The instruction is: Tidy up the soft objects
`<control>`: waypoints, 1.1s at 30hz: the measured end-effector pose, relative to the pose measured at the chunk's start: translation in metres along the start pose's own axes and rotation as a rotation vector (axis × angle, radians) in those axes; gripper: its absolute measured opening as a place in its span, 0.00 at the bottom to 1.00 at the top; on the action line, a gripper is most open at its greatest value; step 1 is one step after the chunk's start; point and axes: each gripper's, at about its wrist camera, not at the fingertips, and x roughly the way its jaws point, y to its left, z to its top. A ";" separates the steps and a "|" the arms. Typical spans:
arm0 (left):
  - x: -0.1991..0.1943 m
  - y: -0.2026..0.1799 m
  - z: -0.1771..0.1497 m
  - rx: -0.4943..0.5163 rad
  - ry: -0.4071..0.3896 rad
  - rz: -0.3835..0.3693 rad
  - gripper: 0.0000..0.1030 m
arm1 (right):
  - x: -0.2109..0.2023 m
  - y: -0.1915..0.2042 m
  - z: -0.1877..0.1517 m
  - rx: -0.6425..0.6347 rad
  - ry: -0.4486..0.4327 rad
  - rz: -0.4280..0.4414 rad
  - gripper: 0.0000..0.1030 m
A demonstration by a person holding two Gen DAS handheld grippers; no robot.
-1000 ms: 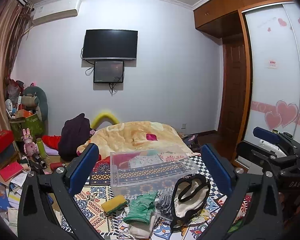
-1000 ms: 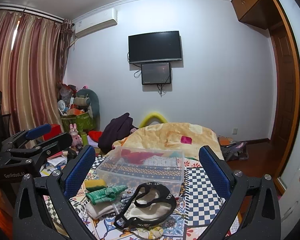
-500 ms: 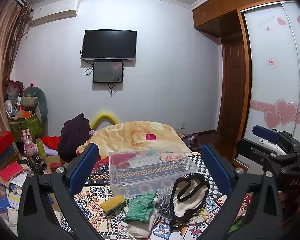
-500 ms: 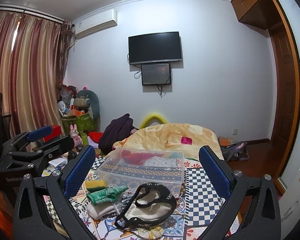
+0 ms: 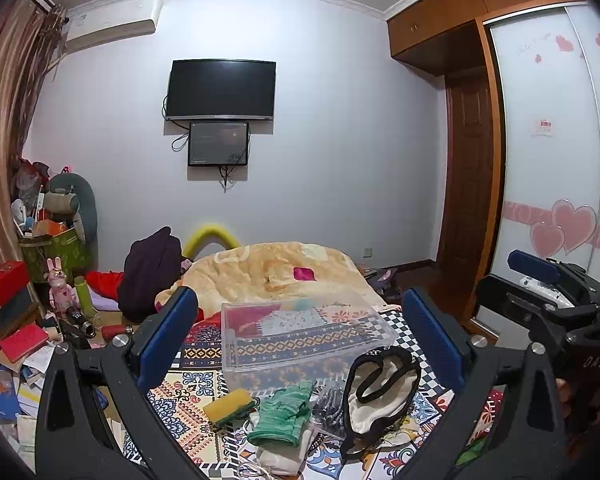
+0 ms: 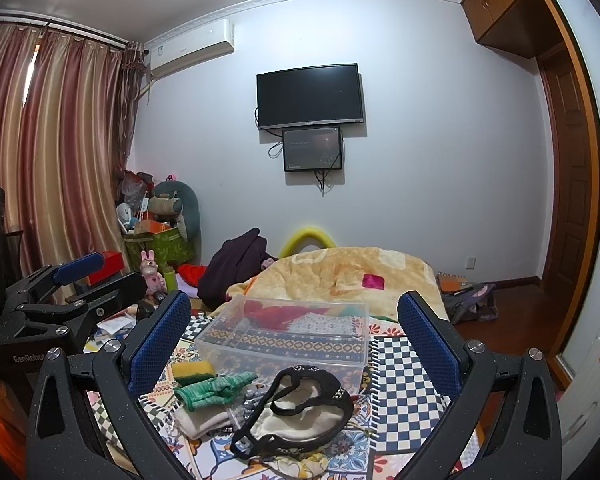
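Observation:
A clear plastic box (image 5: pixel 304 334) (image 6: pixel 288 330) stands on the patterned bedspread (image 5: pixel 204 352). In front of it lie a yellow-green sponge (image 5: pixel 229 401) (image 6: pixel 193 371), green knit gloves (image 5: pixel 286 412) (image 6: pixel 212 389), white folded cloth (image 6: pixel 202 420) and a black-trimmed cream fabric piece (image 5: pixel 382 390) (image 6: pixel 300 408). My left gripper (image 5: pixel 300 344) is open and empty, held above and short of these. My right gripper (image 6: pixel 294 344) is open and empty, likewise above them. Each gripper shows at the edge of the other's view.
An orange blanket (image 5: pixel 276 272) and dark purple clothing (image 5: pixel 150 272) lie behind the box. Clutter of boxes, books and toys (image 5: pixel 40 312) fills the left floor. A wardrobe (image 5: pixel 548 200) and door stand right. A TV (image 5: pixel 222 90) hangs on the far wall.

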 end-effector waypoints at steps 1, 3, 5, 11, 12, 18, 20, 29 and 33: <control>0.000 0.000 0.000 0.000 0.001 0.001 1.00 | 0.000 0.000 -0.001 0.000 -0.001 0.000 1.00; 0.000 0.000 0.000 -0.001 0.004 0.000 1.00 | 0.000 0.000 -0.001 0.000 -0.001 0.000 1.00; 0.000 0.001 0.000 -0.001 0.005 0.000 1.00 | 0.000 0.000 -0.001 0.000 -0.001 -0.001 1.00; -0.001 0.001 0.001 -0.001 0.003 0.001 1.00 | 0.000 0.000 -0.001 0.001 0.000 0.000 1.00; 0.000 0.000 0.001 0.000 0.003 0.002 1.00 | 0.000 0.000 -0.001 0.001 -0.001 0.000 1.00; 0.000 0.001 0.001 0.000 0.003 0.001 1.00 | -0.001 0.001 -0.001 0.003 0.002 -0.002 1.00; 0.001 0.001 0.000 0.002 0.006 0.003 1.00 | 0.000 0.000 -0.003 0.003 0.004 -0.003 1.00; 0.024 0.016 -0.016 -0.006 0.082 0.038 1.00 | 0.021 -0.012 -0.024 0.013 0.081 -0.017 1.00; 0.047 0.031 -0.033 -0.017 0.166 0.075 1.00 | 0.039 -0.022 -0.040 0.025 0.154 -0.025 1.00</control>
